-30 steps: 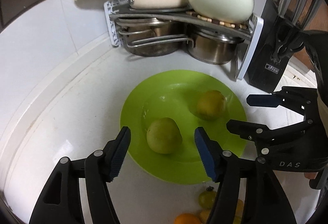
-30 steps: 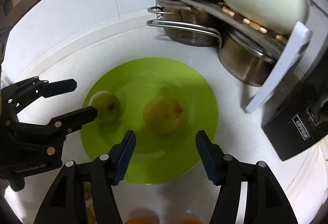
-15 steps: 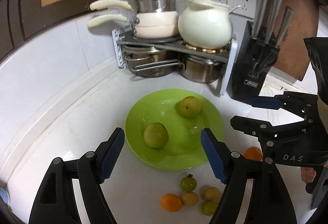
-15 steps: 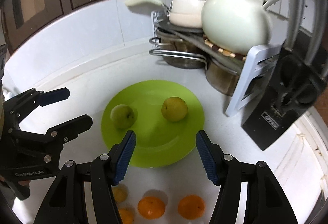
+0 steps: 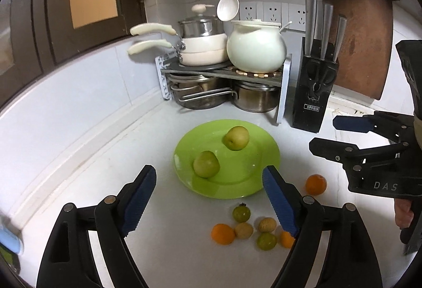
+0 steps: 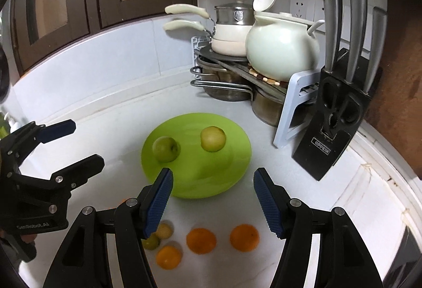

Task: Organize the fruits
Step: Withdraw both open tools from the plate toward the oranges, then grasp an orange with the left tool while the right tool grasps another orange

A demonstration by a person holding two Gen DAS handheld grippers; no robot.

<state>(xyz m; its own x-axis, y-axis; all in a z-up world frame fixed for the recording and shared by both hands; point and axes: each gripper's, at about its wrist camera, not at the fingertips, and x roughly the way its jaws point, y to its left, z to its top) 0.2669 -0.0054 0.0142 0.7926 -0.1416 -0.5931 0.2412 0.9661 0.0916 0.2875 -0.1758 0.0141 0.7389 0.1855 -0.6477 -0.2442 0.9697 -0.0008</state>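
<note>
A lime-green plate lies on the white counter with two yellow-green pears on it: one nearer the left, one further back. Several small fruits lie loose in front of the plate: oranges, green ones and pale ones. My left gripper is open and empty, raised in front of the plate. My right gripper is open and empty, also raised above the loose fruit.
A rack with pans and a white pot stands in the back corner. A black knife block stands right of the plate, a wooden board behind it. The counter's raised edge runs along the left.
Both grippers have pulled back and up from the plate, each staying open. The loose fruit in front of the plate has come into view.
</note>
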